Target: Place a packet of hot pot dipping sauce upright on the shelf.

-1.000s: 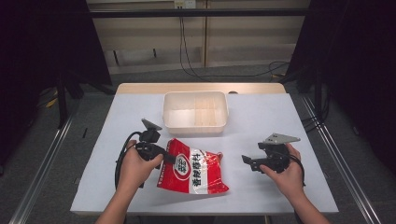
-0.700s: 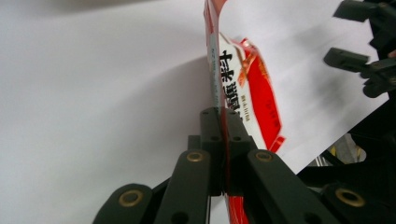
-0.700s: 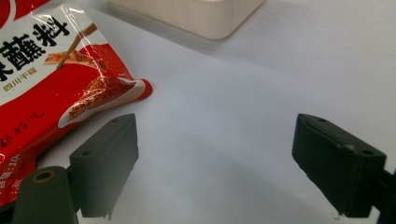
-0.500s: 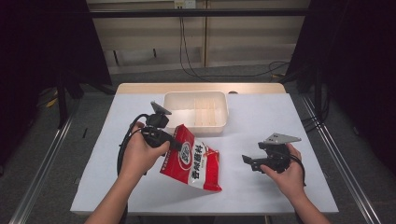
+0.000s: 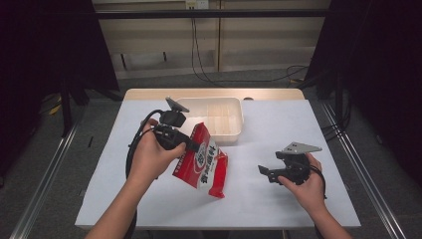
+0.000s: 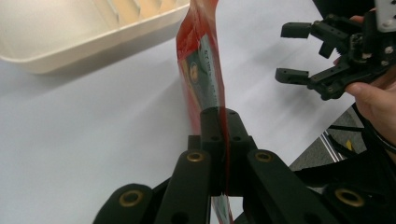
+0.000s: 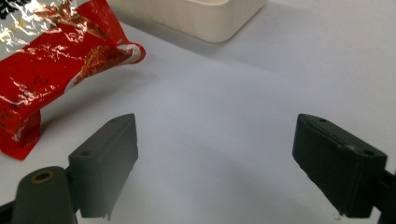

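The left gripper (image 5: 191,145) has its jaws clamped on the top edge of the red packet (image 5: 204,162), which hangs tilted off the table (image 5: 278,199), just in front of the cream tray (image 5: 234,130). The right gripper (image 5: 264,171) rests low over the table, well apart from the packet, its jaws spread wide with nothing between them.

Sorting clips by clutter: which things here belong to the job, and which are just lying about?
In the job:
- red packet, pinched in the left claw
- cream tray beside it
- right claw, open, waiting

Lying about:
- floor cables behind the table
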Motion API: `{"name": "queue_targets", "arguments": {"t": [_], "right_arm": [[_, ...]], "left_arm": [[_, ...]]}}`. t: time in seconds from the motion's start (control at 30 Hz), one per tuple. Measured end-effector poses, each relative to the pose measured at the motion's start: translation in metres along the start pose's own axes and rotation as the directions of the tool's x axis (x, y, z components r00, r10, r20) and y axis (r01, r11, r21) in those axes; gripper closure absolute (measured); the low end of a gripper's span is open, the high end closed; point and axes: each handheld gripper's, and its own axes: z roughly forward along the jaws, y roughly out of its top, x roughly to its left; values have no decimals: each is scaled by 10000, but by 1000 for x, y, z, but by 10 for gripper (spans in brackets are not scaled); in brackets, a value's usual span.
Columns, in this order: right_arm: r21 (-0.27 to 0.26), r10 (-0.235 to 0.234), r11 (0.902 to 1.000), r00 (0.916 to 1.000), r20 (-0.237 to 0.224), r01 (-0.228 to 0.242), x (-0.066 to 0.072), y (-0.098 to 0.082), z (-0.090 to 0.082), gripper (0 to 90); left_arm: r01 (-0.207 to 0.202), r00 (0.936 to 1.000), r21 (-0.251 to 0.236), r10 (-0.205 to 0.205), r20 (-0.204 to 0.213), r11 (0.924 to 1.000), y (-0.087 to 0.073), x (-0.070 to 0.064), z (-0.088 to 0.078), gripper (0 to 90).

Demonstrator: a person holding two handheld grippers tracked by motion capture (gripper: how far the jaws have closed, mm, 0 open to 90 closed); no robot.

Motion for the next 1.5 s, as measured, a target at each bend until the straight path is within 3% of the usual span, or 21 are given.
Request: {"name": "queue_targets", "arguments": {"t": [0.27,0.67,0.87,1.5], "right_arm": [[-57,47,10000,10000,-13,-47,0,0,-1,136],[-79,81,9999,9998,-207,-83,-3,-1,-4,98],[-15,-115,9999,9993,-359,114,-4,-2,-4,71],[-21,-54,10000,9990,-434,53,-4,-3,-5,72]], "left_arm": [[-635,9969,154,641,-446,9979,18,-13,-10,900],[-676,9940,144,686,-848,9976,30,-8,-23,900],[-711,9935,124,719,-878,9974,36,-7,-29,900],[-778,9869,61,779,-1410,9969,53,4,-46,900]]}}
